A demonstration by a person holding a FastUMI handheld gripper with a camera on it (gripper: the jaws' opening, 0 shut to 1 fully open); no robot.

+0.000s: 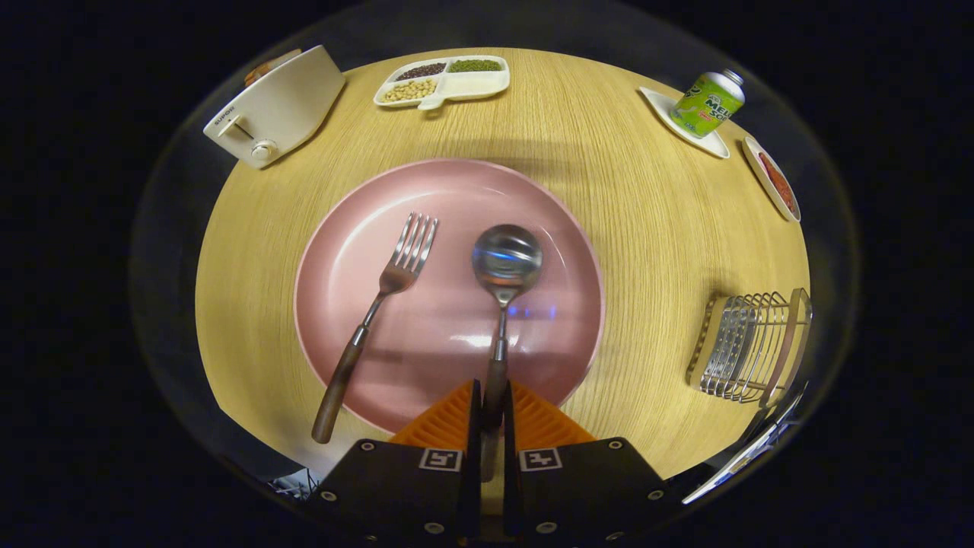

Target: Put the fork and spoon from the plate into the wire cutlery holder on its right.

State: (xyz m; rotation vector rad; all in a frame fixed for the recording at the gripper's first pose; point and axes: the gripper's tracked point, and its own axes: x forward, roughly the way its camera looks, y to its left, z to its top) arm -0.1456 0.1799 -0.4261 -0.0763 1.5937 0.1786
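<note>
Between the two orange fingers [525, 422] of the claw [493, 426] sits the spoon's brown handle. Both pads look pressed against it, so I read the claw as clenched on the spoon [502, 304], grip taken near the tail end of the handle.

Spoon: long axis runs almost straight ahead from the fingers, handle toward the claw, bowl pointing away and resting face-up on the pink plate [358, 236]. Cannot tell whether the bowl has left the plate surface.

Fork [377, 312]: just beside the spoon on its left, apart from it. Axis tilted, tines up and slightly rightward toward the plate's middle, wooden handle overhanging the near rim onto the table [631, 190].

Wire cutlery holder [749, 346]: well to the right of the plate, at the table edge.

Step in hand, as judged: lift and carry the spoon. A tail-end grip leaves the heavy bowl far out, so it may droop or swivel; lift straight up first, clear the plate rim, then swing right. Turn the spoon near upright over the holder before lowering, and release only once it is inside the wires. Fork untouched.
</note>
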